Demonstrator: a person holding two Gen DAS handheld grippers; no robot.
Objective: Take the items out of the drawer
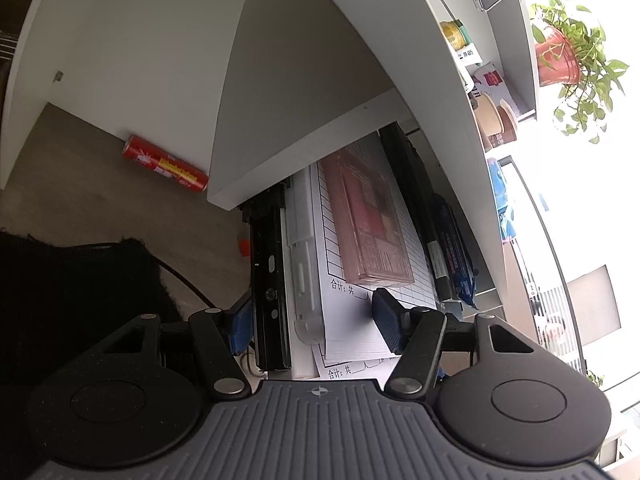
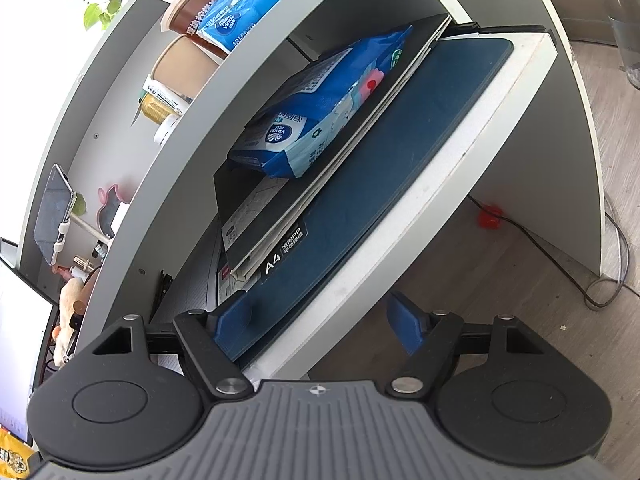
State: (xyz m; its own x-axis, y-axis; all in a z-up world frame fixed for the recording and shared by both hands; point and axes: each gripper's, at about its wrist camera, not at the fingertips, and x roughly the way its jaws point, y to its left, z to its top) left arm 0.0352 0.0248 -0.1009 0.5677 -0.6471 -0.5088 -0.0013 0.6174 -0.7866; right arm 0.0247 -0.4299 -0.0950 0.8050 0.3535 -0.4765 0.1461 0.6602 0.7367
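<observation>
Under the white desk top, the white pull-out drawer [image 1: 302, 248] stands open and full. Left gripper [image 1: 313, 322] straddles the drawer's near left side: its left pad sits outside the black metal slide rail [image 1: 266, 264], its right pad over the stack of white ruled paper forms [image 1: 352, 320]. Cannot tell whether the pads press on anything. The flat brown-red shrink-wrapped box [image 1: 366, 216] lies on the forms, just beyond the right pad. Right gripper [image 2: 320, 322] is parted and holds nothing; its left pad lies on the dark blue A4 plastic folder [image 2: 384, 168], its right pad outside the drawer wall and apart from it. The blue-and-white soft tissue packet [image 2: 320, 108] rests on top of a black flat folder [image 2: 256, 216], further in. Judgement: lift top items first, packet or box; come in over the wall, not across it, and take one item per gripper so the loose sheets stay put.
</observation>
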